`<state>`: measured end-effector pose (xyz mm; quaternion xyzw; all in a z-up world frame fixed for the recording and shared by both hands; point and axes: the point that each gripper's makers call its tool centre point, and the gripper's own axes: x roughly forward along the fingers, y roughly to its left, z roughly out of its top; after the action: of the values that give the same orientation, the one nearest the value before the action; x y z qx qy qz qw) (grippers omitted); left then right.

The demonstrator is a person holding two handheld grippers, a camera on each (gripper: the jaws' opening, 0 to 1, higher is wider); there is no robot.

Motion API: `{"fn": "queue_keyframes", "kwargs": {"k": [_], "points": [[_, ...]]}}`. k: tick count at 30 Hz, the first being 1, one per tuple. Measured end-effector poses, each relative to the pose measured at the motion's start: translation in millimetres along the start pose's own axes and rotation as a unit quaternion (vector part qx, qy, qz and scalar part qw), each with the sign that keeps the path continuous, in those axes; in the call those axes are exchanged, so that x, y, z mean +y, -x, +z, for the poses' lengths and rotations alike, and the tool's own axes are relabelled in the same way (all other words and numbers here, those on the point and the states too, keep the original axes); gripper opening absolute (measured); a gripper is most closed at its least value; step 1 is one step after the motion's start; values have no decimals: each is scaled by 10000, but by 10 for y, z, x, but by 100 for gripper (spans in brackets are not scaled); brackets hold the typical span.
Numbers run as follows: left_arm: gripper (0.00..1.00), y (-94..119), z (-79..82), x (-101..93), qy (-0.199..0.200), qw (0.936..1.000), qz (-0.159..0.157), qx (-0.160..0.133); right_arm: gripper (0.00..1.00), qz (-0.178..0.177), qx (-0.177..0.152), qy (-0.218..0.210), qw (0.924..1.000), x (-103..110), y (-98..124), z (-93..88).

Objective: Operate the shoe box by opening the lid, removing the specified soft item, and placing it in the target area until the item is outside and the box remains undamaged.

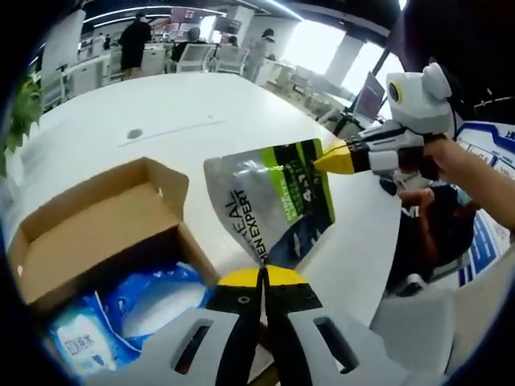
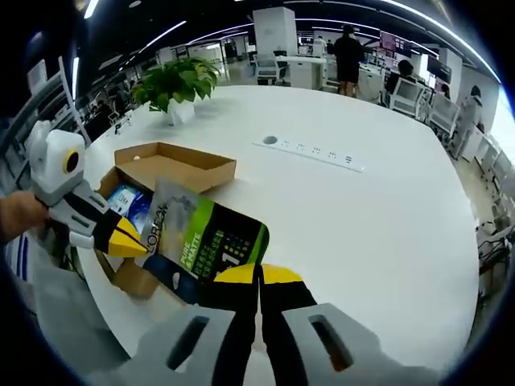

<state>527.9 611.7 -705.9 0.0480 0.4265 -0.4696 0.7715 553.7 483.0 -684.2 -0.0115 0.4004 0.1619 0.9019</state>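
We've got the left gripper clamped on the pouch, which reads "L'OREAL MEN EXPERT", held above the table. Left of the fingers sits the open box. The right gripper pinches the pouch's far corner.

A broad white table lies mostly bare, leaving wide room to pass on its far side. Obstacles on it: an open cardboard box near one edge, a potted plant beyond the box, and a strip of sockets set flat in the tabletop at mid-table. A pouch stretched between the two grippers blocks the way just beside the box. Chairs and desks stand past the far edge.
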Motion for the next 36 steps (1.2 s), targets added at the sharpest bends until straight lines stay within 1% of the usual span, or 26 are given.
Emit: {"fn": "queue_keyframes", "kwargs": {"k": [7,9,10,12,20,26,32,34,36], "points": [[0,-116,2,23,-425,9987,149,230,0,-42,83,-34,10000,-91,-83,-42],[0,-155,13,42,-604,9974,213,316,0,-60,103,-27,9999,-116,-107,-47],[0,-176,18,59,-799,9957,268,390,0,-69,114,-32,9999,-136,-127,-50],[0,-211,26,67,-1007,9933,312,473,0,-87,136,-38,9999,-167,-162,-59],[0,-389,31,96,-1400,9863,366,798,0,-147,207,-81,9996,-284,-276,-122],[0,-517,13,129,-1464,9838,344,977,0,-152,212,-159,9995,-368,-365,-192],[0,-605,-15,165,-1715,9778,404,1133,0,-143,185,-223,9995,-414,-479,-232],[0,-627,-22,165,-1853,9743,426,1207,0,-147,187,-232,9994,-432,-511,-242],[0,-651,3,168,-2010,9710,463,1212,0,-183,169,-237,9994,-469,-551,-251]]}}
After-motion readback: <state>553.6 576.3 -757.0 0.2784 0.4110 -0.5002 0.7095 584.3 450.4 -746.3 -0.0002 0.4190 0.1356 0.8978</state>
